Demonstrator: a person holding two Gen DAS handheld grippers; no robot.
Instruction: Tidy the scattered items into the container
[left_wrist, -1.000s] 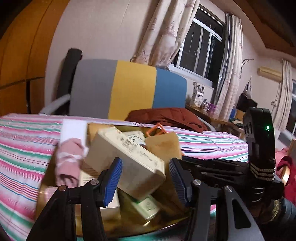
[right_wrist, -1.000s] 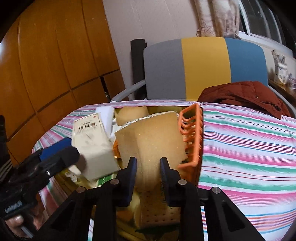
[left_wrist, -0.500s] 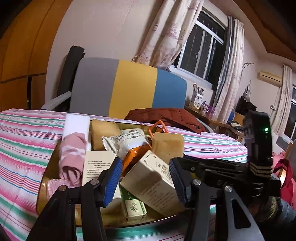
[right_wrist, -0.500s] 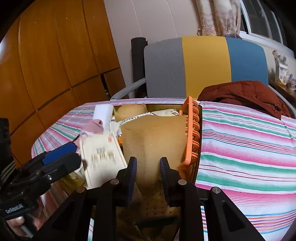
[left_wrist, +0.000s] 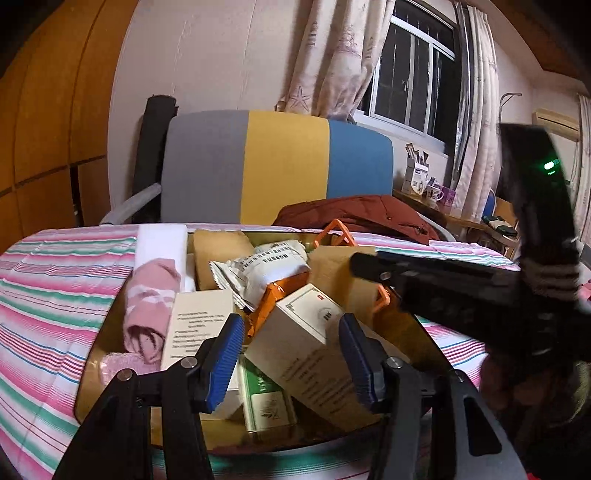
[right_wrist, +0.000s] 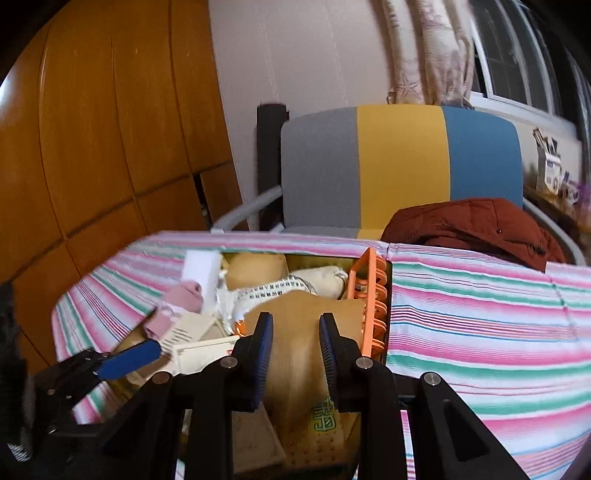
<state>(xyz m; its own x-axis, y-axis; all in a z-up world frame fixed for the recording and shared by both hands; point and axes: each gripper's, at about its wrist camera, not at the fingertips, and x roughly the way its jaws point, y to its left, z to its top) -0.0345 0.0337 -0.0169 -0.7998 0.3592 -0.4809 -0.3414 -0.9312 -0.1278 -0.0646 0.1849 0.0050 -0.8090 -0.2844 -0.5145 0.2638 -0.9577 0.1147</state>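
Note:
A gold container (left_wrist: 92, 354) on the striped cloth holds several items: a pink sock (left_wrist: 147, 295), a white printed packet (left_wrist: 266, 269), an orange rack (left_wrist: 340, 236), a green box (left_wrist: 266, 402) and a white box (left_wrist: 306, 339). The white box lies tilted on the pile, just beyond my left gripper (left_wrist: 290, 354). Its jaws are opening and the blue pads do not touch the box. My right gripper (right_wrist: 295, 354) is shut on a tan sponge (right_wrist: 306, 317), held over the container's right side beside the orange rack (right_wrist: 373, 306).
Behind the table stands a chair (left_wrist: 284, 166) with a grey, yellow and blue back, and a red-brown jacket (left_wrist: 354, 214) lies on its seat. Wooden panels (right_wrist: 110, 147) are on the left. Striped cloth (right_wrist: 480, 314) spreads to the right of the container.
The white box, held up between the left fingers a second ago, now lies in the container, free of the pads. The right gripper has lowered the sponge toward the pile.

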